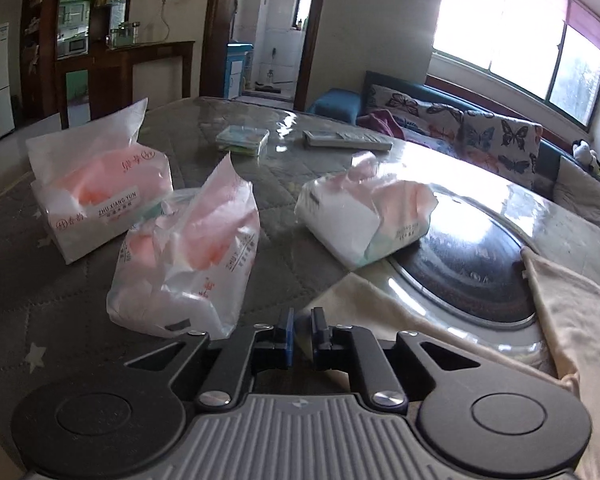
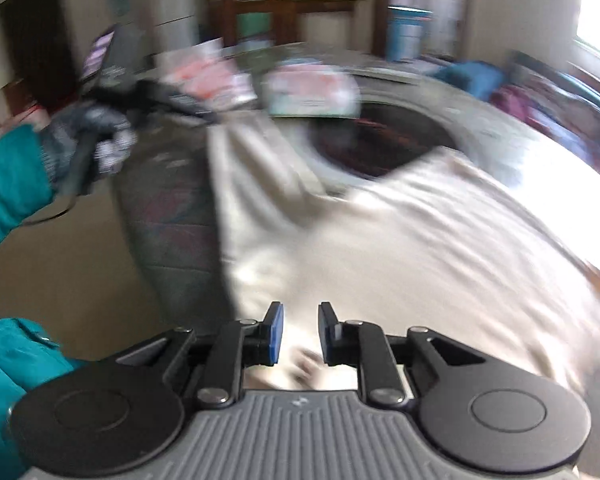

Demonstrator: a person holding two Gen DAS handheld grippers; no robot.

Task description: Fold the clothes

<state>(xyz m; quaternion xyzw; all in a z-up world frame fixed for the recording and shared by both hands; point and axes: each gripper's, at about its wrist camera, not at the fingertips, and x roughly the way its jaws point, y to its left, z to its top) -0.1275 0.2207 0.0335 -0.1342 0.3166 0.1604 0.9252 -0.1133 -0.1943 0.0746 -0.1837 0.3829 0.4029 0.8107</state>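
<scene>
Cream garment (image 2: pixel 400 240) lies spread over the near right of the worktop (image 1: pixel 80 288). Left claw (image 1: pixel 302 330) pinches its near corner, jaws narrow; right claw (image 2: pixel 300 334) hangs over the cloth, slightly apart, gripping nothing. 3 tissue packs (image 1: pixel 188 264) sit left.

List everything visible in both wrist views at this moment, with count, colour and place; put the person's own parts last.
cream garment: one, off-white, spread over the table's near edge.
tissue packs: three, white and pink, on the table's left and middle.
remote control: one, grey, far side of the table.
flat plastic box: one, greenish, beside the remote.
table: one, round, grey quilted cover, dark glass turntable in its middle.
sofa: one, butterfly-print cushions, under the window.
left gripper: black, blue pads, pinching a corner of the garment.
right gripper: black, narrow gap, over the garment; grip unclear.
sleeve: teal, left edge.
</scene>
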